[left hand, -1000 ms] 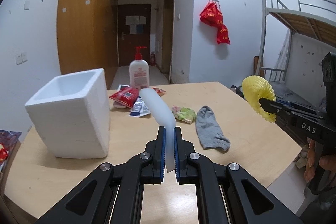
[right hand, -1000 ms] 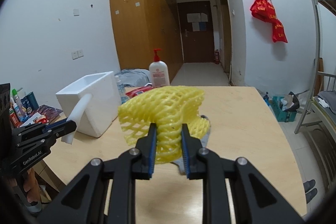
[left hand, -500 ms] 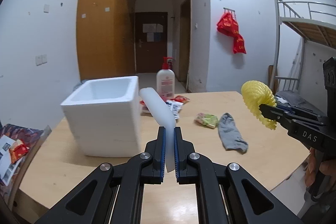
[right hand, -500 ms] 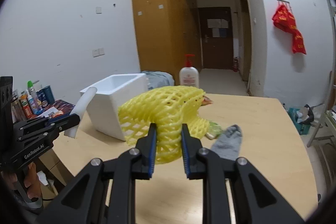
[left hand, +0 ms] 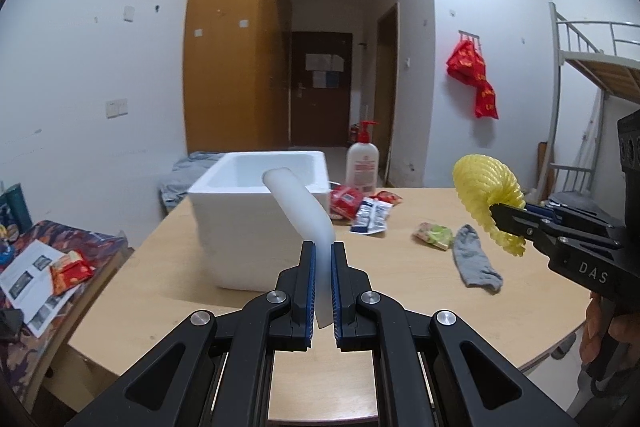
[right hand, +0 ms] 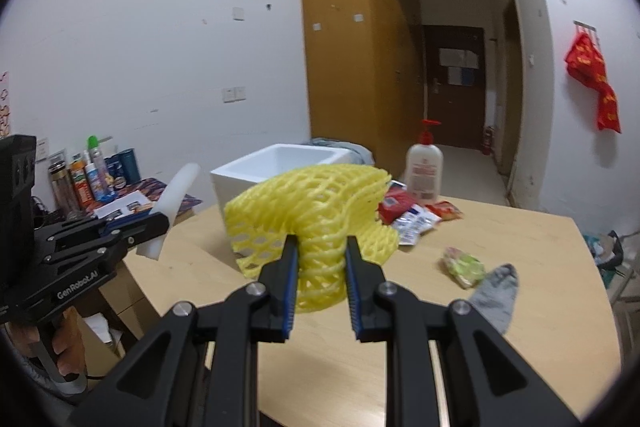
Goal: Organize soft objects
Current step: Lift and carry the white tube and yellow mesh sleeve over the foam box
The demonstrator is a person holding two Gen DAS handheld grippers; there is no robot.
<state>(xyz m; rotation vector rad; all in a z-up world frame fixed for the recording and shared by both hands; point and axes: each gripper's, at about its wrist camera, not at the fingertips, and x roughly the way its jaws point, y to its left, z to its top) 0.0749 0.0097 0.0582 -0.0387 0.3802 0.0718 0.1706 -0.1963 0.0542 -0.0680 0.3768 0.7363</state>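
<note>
Left wrist view: left gripper (left hand: 323, 259) was clamped on a white foam strip (left hand: 300, 211); the strip curved up and away past the fingertips, its far end in line with the white foam box (left hand: 248, 227).
Box: open-topped, stood on the wooden table (left hand: 400, 291), nearer the table's left side.
Right gripper seen from here: right gripper (left hand: 505, 223) came in from the right edge, pinching a yellow foam net (left hand: 482, 193) held up in the air above the table.
Hand: part of a hand (left hand: 600, 331) showed under the right gripper body.
Loose items on table: grey sock (left hand: 474, 261) lay flat, green wrapper (left hand: 434, 235) just beside it; red and white snack packets (left hand: 360, 205) lay behind, near the box; pump bottle (left hand: 362, 163) stood upright at the far edge.
Right wrist view: right gripper (right hand: 321, 259) pads pressed on the bunched middle of the yellow foam net (right hand: 308, 211); net fanned out to both sides above the jaws.
Left gripper seen from here: left gripper (right hand: 158, 227) at left, closed on the white foam strip (right hand: 174, 205), strip tilted upward.
Box here: white foam box (right hand: 280, 163) behind the net, partly hidden by it.
Table here: grey sock (right hand: 496, 297) and green wrapper (right hand: 464, 265) lay right of the grippers, near each other; pump bottle (right hand: 424, 167) stood upright beyond the packets (right hand: 412, 217).
</note>
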